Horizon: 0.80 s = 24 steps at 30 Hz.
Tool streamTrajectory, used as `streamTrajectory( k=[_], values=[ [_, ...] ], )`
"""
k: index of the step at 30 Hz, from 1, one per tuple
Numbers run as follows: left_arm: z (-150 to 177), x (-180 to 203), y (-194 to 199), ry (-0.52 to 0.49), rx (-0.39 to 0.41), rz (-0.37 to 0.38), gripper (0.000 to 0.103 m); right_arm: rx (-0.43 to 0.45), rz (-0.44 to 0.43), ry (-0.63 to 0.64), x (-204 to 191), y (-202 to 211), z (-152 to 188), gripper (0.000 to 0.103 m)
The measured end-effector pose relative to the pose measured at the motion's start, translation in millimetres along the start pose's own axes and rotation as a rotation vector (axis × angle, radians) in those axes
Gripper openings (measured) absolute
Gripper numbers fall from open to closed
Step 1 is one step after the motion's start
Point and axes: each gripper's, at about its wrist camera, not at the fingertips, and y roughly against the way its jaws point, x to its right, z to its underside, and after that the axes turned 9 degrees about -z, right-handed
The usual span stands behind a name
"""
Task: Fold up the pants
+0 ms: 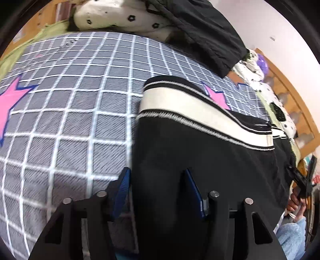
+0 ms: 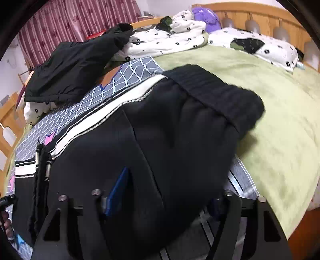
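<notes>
Black pants with a white side stripe lie on a grey checked sheet. My left gripper is open, its blue fingers straddling the pants' left edge low over the bed. In the right wrist view the pants show their ribbed waistband and drawstrings. My right gripper is open wide over the pants; black cloth bulges between the jaws and hides the right finger. Whether it grips the cloth I cannot tell.
A black jacket lies at the bed's far side. A white flowered quilt and pillow lie by the wooden headboard. A green blanket covers the right part. A purple plush sits behind.
</notes>
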Motion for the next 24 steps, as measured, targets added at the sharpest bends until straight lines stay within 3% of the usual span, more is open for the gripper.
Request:
streamTrajectory(
  k=[1, 2, 3, 4, 7, 11, 14, 20, 22, 24],
  values=[
    [-2.0, 0.4, -0.3, 0.017, -0.006, 0.004, 0.024, 0.006, 0.003, 0.002, -1.1, -0.5, -2.5, 0.047],
    [-3.6, 3.8, 3.7, 0.030, -0.007, -0.006, 0.018, 0.037, 0.045, 0.001, -4.0, 3.4, -5.8, 0.024],
    [-4.0, 10.5, 11.3, 0.014, 0.011, -0.013, 0.012, 0.058, 0.052, -0.001, -6.4, 8.2, -8.9, 0.021],
    [-4.4, 21.6, 24.9, -0.026, 0.066, -0.029, 0.011, 0.092, 0.051, 0.003, -11.5, 16.8, -12.7, 0.011],
    [-12.7, 46.4, 54.1, -0.082, 0.177, -0.048, 0.010, 0.173, 0.055, 0.057, -38.1, 42.3, -28.5, 0.010],
    [-32.2, 44.3, 80.8, 0.026, 0.223, -0.031, 0.010, 0.222, 0.076, 0.193, -99.3, 63.7, -60.6, 0.010],
    [-38.5, 38.5, 103.6, 0.034, 0.268, -0.013, 0.010, 0.274, 0.035, 0.234, -141.5, 86.9, -79.3, 0.010],
    [-55.1, -17.2, 154.9, 0.056, 0.336, -0.128, 0.010, 0.342, -0.135, 0.250, -205.6, 114.3, -95.5, 0.010],
    [-53.9, -44.6, 164.8, 0.066, 0.338, -0.198, 0.010, 0.316, -0.200, 0.240, -216.1, 107.8, -89.8, 0.010],
    [-45.2, -67.9, 162.8, 0.052, 0.324, -0.261, 0.010, 0.237, -0.250, 0.233, -221.4, 84.5, -75.9, 0.011]
  ],
)
